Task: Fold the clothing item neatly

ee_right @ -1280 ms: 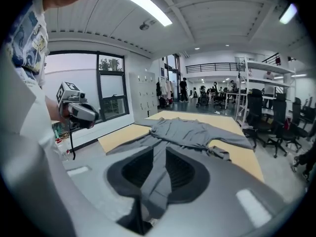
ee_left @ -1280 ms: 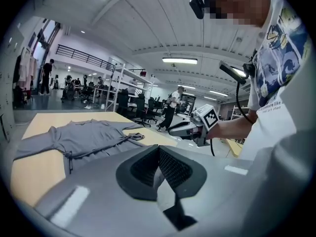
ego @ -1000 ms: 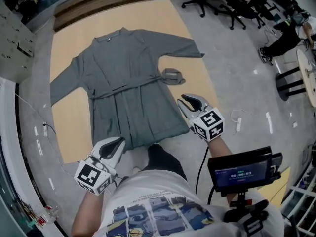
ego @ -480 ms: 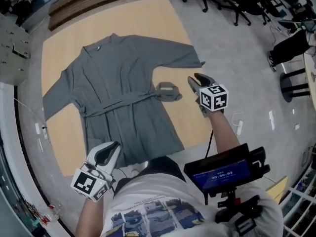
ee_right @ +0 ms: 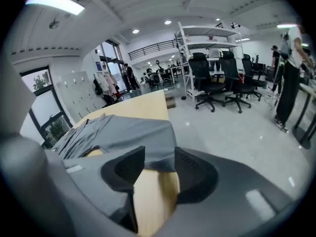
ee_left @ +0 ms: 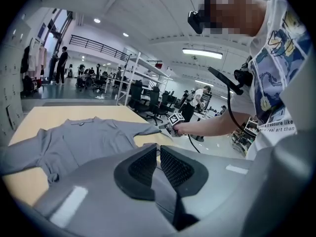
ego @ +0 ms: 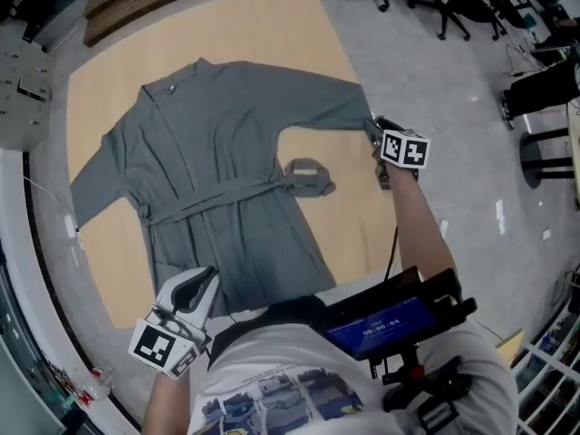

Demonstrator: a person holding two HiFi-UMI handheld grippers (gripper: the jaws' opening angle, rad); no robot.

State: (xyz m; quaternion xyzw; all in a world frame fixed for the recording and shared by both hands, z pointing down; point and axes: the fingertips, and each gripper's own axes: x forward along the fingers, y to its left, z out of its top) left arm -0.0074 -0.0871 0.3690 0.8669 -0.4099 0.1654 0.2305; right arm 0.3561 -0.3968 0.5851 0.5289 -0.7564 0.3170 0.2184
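tan mat (ego: 335, 43) holds grey robe (ego: 217, 134), sleeve cuff (ee_right: 153, 147) between right gripper's (ego: 376, 130) jaws, just opening.

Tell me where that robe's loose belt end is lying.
In the head view, the loose belt end lies on the tan mat just right of the grey robe at its waist, below the sleeve stretched toward picture right.

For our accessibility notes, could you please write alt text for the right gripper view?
The right gripper's dark jaws, which have just been opening, stand apart with a grey fabric robe's sleeve cuff between their tips, ungripped, on a tan floor mat. Black office chairs stand behind.
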